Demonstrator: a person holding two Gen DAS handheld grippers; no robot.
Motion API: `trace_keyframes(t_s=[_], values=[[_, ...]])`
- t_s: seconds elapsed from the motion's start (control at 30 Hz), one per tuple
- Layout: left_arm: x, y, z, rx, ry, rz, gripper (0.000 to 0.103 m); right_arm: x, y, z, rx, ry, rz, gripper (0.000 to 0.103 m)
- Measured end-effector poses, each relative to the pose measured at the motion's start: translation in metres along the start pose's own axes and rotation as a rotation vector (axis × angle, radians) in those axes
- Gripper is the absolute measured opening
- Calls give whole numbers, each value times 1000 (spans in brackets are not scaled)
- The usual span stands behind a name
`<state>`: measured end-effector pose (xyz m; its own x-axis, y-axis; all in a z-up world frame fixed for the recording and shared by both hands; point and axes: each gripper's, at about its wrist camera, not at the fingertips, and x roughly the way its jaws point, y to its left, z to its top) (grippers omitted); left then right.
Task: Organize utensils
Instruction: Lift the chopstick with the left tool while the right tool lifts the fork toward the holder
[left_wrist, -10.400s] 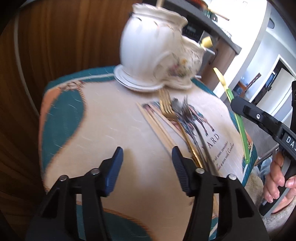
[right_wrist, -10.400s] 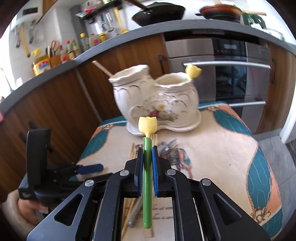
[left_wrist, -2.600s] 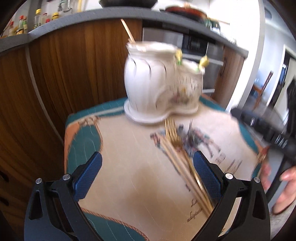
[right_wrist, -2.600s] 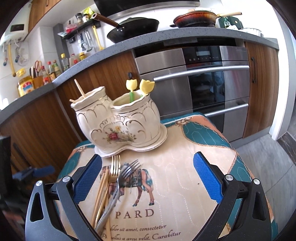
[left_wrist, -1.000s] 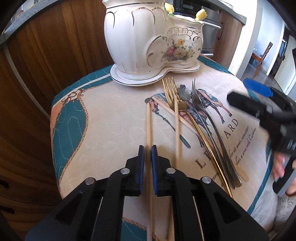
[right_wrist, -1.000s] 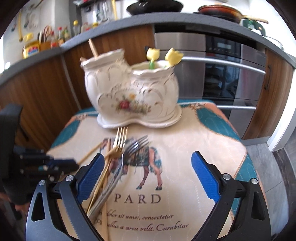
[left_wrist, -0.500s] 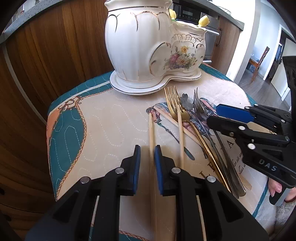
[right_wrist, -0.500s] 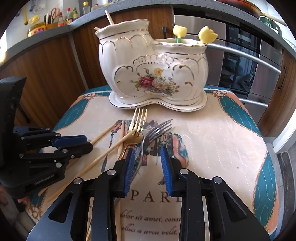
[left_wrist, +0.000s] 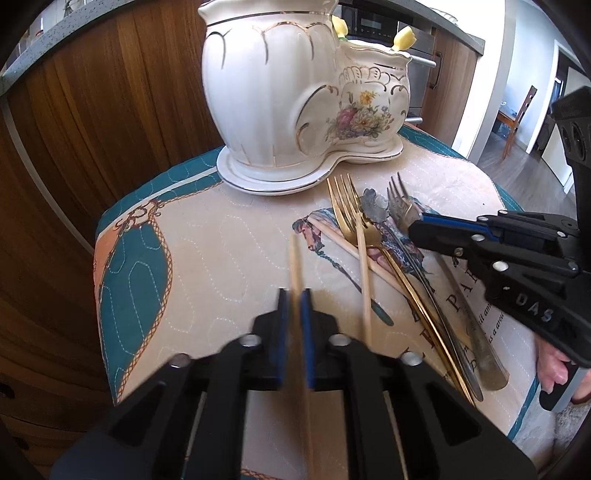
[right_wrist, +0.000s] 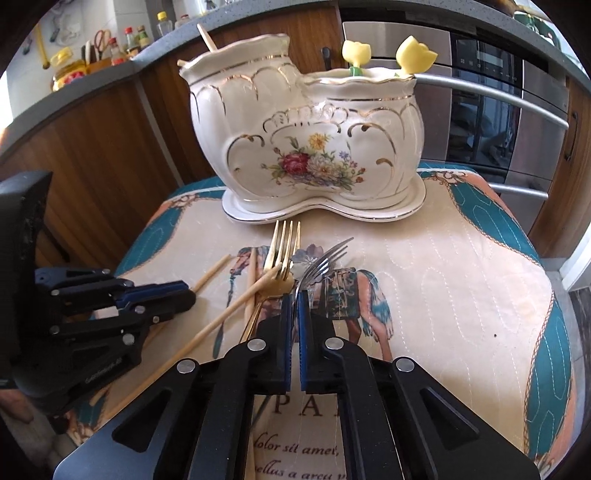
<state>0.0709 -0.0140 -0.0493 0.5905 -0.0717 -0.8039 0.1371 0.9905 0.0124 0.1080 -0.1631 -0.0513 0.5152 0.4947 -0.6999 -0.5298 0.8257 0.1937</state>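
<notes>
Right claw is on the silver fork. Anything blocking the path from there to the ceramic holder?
Nothing visible does. The right claw is shut on the silver fork, and the cloth between it and the ceramic holder is bare. The gold fork lies just left of that line.

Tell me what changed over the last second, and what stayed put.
The right gripper came in from wide open and its jaws have just been closing onto the silver fork. The left gripper stayed clamped on one chopstick. The gold fork, the other chopsticks and the ceramic holder kept their places.
</notes>
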Motion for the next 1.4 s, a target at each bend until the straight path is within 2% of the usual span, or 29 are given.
trace_keyframes(t_s=[0.1,0.2,0.3,0.4,0.5,0.57,0.83,0.97,1.17,1.3,1.4], values=[[-4,5,-3,-23,-2,-17,5,-11,0,0,-5,-35,16,3],[-15,9,-6,-37,-37,-29,5,-21,0,2,-4,-75,34,3],[-28,11,-5,-44,-81,-35,5,-36,0,3,-4,-134,57,3],[-50,15,-4,-55,-161,-57,5,-51,0,5,-9,-211,57,3],[-74,20,-3,-62,-276,-112,5,-67,2,6,-25,-308,21,3],[-86,24,-4,-69,-345,-109,5,-74,1,7,-26,-353,-1,3],[-107,38,4,-103,-504,-133,5,-98,10,12,-75,-532,-114,2],[-119,47,25,-112,-585,-159,5,-114,15,32,-94,-609,-139,2],[-135,51,85,-137,-717,-216,5,-127,12,76,-93,-689,-150,2],[-135,48,119,-141,-778,-224,5,-126,0,105,-52,-720,-139,2],[-130,45,140,-142,-818,-199,5,-123,-10,122,-18,-743,-146,2]])
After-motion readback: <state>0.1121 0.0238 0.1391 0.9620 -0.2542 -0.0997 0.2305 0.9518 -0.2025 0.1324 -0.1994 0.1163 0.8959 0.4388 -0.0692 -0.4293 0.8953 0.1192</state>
